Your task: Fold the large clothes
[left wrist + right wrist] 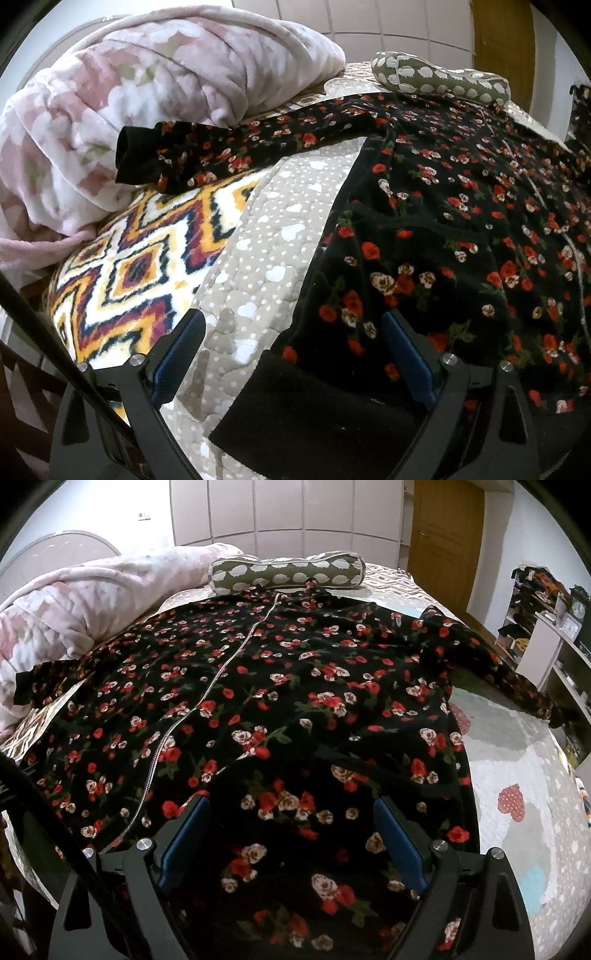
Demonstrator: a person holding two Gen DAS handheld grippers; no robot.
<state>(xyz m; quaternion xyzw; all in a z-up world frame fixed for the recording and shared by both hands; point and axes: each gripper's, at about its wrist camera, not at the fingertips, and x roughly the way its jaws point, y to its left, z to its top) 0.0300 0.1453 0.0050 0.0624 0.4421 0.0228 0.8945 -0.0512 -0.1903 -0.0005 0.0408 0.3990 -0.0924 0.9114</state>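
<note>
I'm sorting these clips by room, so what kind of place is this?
Most likely a home bedroom. The floral garment lies spread on a bed with a quilted cover, a bunched pink blanket and a bolster pillow at its far end, and wardrobe doors behind.

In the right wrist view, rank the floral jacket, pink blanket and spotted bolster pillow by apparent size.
1. floral jacket, fills most of the frame.
2. pink blanket.
3. spotted bolster pillow.
The pillow lies farthest from the camera, so its true size is unsure.
</note>
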